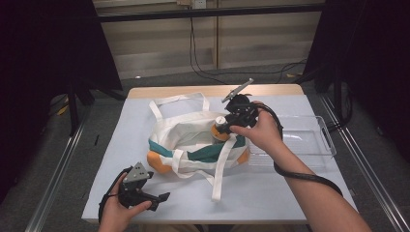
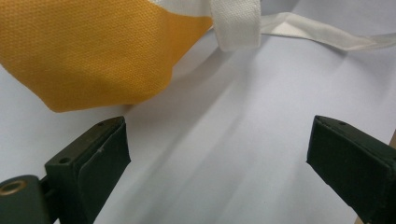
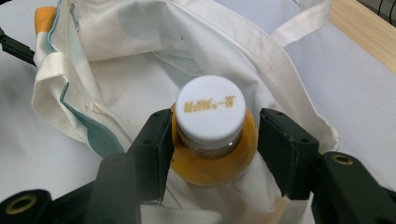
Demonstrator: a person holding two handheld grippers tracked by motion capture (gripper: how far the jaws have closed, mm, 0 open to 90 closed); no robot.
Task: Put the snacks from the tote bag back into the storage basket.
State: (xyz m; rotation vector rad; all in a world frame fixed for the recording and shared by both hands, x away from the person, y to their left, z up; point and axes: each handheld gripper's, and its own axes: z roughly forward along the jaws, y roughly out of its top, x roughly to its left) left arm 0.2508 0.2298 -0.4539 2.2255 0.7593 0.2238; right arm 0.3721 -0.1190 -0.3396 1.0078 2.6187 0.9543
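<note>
Gripping the orange bottle [image 3: 212, 140] inside the tote bag [image 3: 140, 60], right gripper [image 3: 214, 149]

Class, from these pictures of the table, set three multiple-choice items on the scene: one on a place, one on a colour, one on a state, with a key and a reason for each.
1. Where is the clear plastic tray?
A. To the right of the tote bag in the high view
B. Inside the tote bag
C. Under the left gripper

2. What colour is the bottle cap?
A. Black
B. White
C. Green

3. How do the left gripper's jaws stand?
A. Clamped on a strap
B. Shut on the bottle
C. Apart, with nothing between them

Key: 1 A, the tray lies on the table beside the bag's right edge. 2 B, the right gripper view shows a white cap on the orange bottle. 3 C, the left gripper view shows bare table between the jaws.
</note>
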